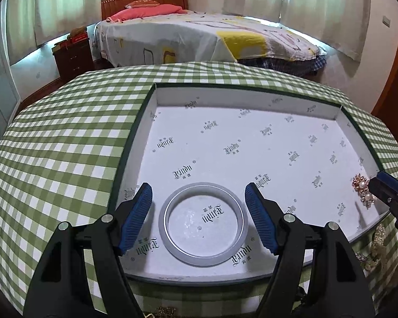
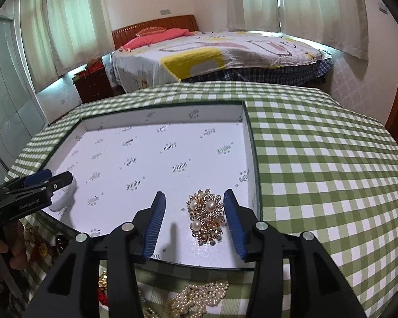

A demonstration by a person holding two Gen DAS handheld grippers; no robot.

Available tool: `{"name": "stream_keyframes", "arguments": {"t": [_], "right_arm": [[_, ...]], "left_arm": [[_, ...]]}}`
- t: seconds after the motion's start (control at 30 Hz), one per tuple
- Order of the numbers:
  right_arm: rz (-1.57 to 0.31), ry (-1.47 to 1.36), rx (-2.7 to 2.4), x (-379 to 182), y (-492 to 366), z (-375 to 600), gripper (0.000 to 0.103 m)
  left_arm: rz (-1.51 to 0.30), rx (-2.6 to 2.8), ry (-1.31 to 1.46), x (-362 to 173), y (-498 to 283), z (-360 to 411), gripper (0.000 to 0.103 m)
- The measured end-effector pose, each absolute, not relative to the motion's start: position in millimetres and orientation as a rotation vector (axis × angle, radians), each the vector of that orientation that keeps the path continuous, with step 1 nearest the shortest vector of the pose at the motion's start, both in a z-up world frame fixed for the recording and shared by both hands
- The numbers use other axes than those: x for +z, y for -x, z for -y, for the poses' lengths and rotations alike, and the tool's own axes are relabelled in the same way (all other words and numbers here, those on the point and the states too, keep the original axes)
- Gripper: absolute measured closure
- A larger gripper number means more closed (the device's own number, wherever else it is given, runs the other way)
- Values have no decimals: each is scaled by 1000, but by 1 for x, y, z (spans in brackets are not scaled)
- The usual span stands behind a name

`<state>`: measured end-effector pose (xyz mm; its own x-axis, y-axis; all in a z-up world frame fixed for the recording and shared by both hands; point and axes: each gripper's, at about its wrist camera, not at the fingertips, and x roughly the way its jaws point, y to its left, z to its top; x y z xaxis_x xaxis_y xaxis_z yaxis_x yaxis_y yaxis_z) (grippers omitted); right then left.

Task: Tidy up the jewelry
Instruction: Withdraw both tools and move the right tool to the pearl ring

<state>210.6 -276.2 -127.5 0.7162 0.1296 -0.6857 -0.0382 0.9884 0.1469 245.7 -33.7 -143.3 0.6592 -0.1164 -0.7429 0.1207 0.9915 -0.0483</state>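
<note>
We see a table w/ green-check cloth [image 1: 66, 137] filling most of both views, bed [image 1: 188, 34] behind it at 12 o'clock. On the cloth sits a shallow white box lid [image 1: 225, 100], printed w/ repeated logos, dark green rim.

Left gripper [image 1: 198, 218]: jaws spread wide, straddling a pale bangle [image 1: 203, 258] that lies flat on the lid floor near its 6 o'clock edge. Blue pads sit at the bangle's 9 and 3 o'clock, just beside it, not touching.

Right gripper [image 2: 194, 224]: also parted, nothing clamped. A gold brooch w/ pearls [image 2: 205, 216] lies on the lid floor btwn its pads, nearer the pad at 3 o'clock; we can't tell if that pad touches it. Brooch sits by the lid's right wall, near the front corner.

More jewelry is off the lid on the cloth at 6 o'clock in the right view: a pearl piece [image 2: 199, 298], plus gold bits [image 2: 37, 241] at approx 8 o'clock, blurred.
</note>
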Motion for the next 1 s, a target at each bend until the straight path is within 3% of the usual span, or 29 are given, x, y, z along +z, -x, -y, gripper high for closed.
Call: {"name": "stream_keyframes", "arguments": {"t": [0.1, 0.43, 1.0], "right_arm": [[-743, -125, 95, -117, -201, 274, 57], [-720, -111, 127, -99, -154, 258, 55], [-850, -105, 229, -141, -82, 214, 56]], "left_arm": [[-814, -135, 11, -134, -237, 29, 27], [-749, -142, 31, -109, -173, 17, 27], [-816, -94, 44, -129, -83, -13, 27]]}}
